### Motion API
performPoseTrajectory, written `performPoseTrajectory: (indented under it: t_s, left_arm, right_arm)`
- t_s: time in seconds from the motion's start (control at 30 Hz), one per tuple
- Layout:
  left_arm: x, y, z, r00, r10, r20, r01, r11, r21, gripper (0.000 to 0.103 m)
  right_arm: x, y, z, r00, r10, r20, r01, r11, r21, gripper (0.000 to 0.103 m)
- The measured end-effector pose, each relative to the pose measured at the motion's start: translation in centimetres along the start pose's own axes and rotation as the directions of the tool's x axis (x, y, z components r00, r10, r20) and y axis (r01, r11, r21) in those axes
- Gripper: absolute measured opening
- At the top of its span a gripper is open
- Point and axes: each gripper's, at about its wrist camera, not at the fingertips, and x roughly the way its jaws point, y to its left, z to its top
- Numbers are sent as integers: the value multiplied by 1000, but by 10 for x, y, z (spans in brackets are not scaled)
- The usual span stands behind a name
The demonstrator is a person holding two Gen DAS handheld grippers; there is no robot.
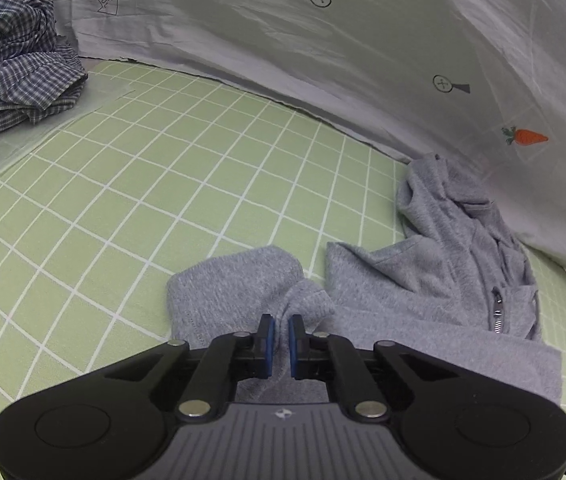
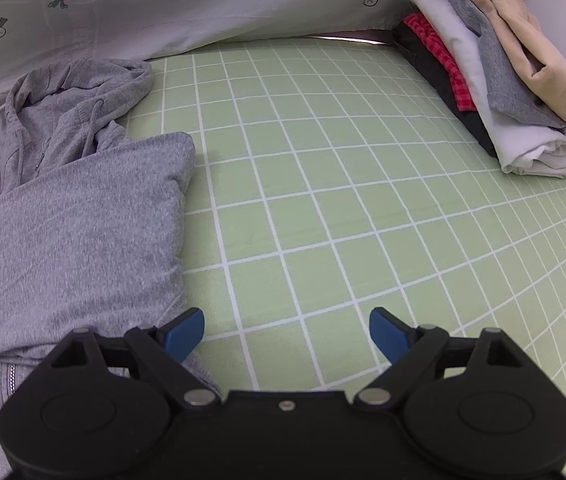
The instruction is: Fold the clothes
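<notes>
- While the left view takes in a crumpled plaid shirt (image 1: 15, 60) at the far left of the desk (image 1: 163, 184), only the right view shows the pile of folded clothes (image 2: 495, 72) at the far right corner.
- Left tool (image 1: 279, 346): pads pressed together, pinching a fold of the grey hoodie (image 1: 423, 276).
- Right tool (image 2: 287, 334): fingers spread wide over the green grid mat (image 2: 343, 200), gripping nothing.
- Grey hoodie (image 2: 71, 220) lies on the mat beside the white cloth (image 2: 183, 4) backdrop, hood rumpled, zipper showing, one side folded over.
</notes>
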Motion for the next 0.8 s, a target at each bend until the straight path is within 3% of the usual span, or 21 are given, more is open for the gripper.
performPoseTrajectory:
  t_s: [0.23,0.33,0.4,0.47,0.57,0.67,0.8]
  left_arm:
    - [-23,-63,-6,988,-152,-8,152,986,74,8]
    - [-20,-100,-18,972,-229,-48,233,962,145,8]
    - [-11,-122,-30,965,-242,-97,257,943,211,16]
    - [-2,-139,-43,972,-191,-135,223,931,288,42]
    - [-2,-140,-51,988,-97,-124,134,929,344,72]
    - [-10,-117,-44,993,-61,-102,87,955,283,81]
    - [-12,-83,-35,995,50,-85,-32,980,197,86]
  right_arm:
    - [1,-17,-5,1000,28,11,-28,996,81,90]
    - [1,-25,-5,999,27,21,-29,993,110,90]
    - [1,-30,-5,999,25,24,-28,991,130,90]
    - [1,-31,-5,999,25,32,-29,991,133,90]
    - [1,-28,-6,998,27,51,-33,993,118,91]
    - [-5,-15,-6,994,20,106,-26,998,60,103]
    - [-9,6,2,986,79,148,-86,996,40,103]
